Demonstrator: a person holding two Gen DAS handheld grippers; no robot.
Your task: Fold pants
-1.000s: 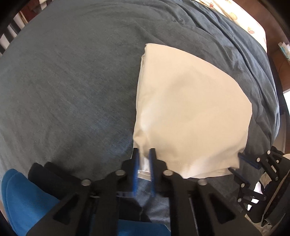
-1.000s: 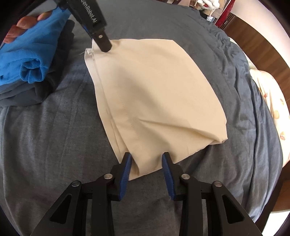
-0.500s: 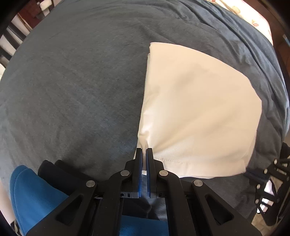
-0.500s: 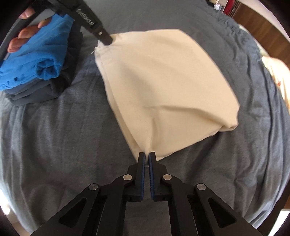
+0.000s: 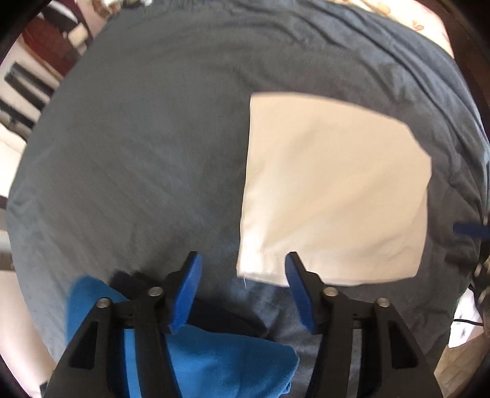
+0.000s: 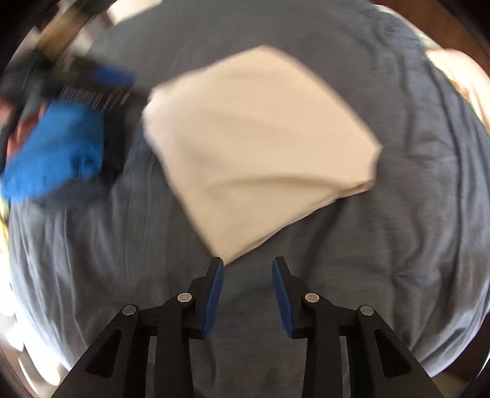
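Observation:
The cream pants [image 5: 333, 196] lie folded into a flat rectangle on the grey-blue bed cover [image 5: 137, 153]. My left gripper [image 5: 242, 263] hovers above the near left corner of the fold; its jaws are opening and nothing is pressed between them. In the right wrist view the same folded pants [image 6: 260, 137] lie ahead of my right gripper [image 6: 248, 264], whose jaws are also opening, with only the tip of the near corner just beyond its blue pads [image 6: 216, 284]. The left gripper [image 6: 101, 79] appears there as a blur at upper left.
A stack of folded clothes, bright blue [image 5: 214, 361] on top of dark items, sits by the left gripper and shows at left in the right wrist view [image 6: 55, 153]. A patterned pillow [image 5: 422, 18] lies at the far bed end. Wooden furniture borders the bed.
Both grippers were shut on the near corners of the pants half a second ago. They have let go, opened and lifted away; the folded pants now rest flat on the bed.

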